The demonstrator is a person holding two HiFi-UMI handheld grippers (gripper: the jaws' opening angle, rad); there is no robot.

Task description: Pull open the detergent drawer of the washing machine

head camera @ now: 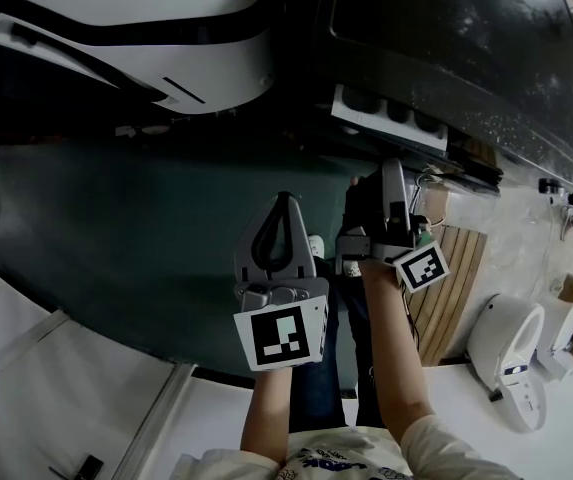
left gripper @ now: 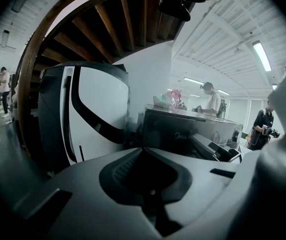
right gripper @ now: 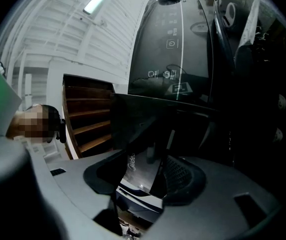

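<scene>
The black washing machine (head camera: pixel 466 48) fills the upper right of the head view. Its detergent drawer (head camera: pixel 391 118) juts out of the front, a white tray with several dark compartments. My right gripper (head camera: pixel 394 173) points up at the drawer's front edge. In the right gripper view the drawer's dark front panel (right gripper: pixel 143 119) lies between the jaws of the right gripper (right gripper: pixel 152 154), which stand wide and closed on it. My left gripper (head camera: pixel 284 200) hangs to the left, apart from the machine, shut and empty. In its own view the left gripper (left gripper: pixel 145 149) faces the washing machine (left gripper: pixel 182 126).
A white and black appliance (head camera: pixel 146 18) stands left of the machine. Wooden slats (head camera: pixel 456 268) and white devices (head camera: pixel 511 353) lie on the floor at the right. A wooden staircase (left gripper: pixel 108 24) rises overhead, and people (left gripper: pixel 213 101) stand in the background.
</scene>
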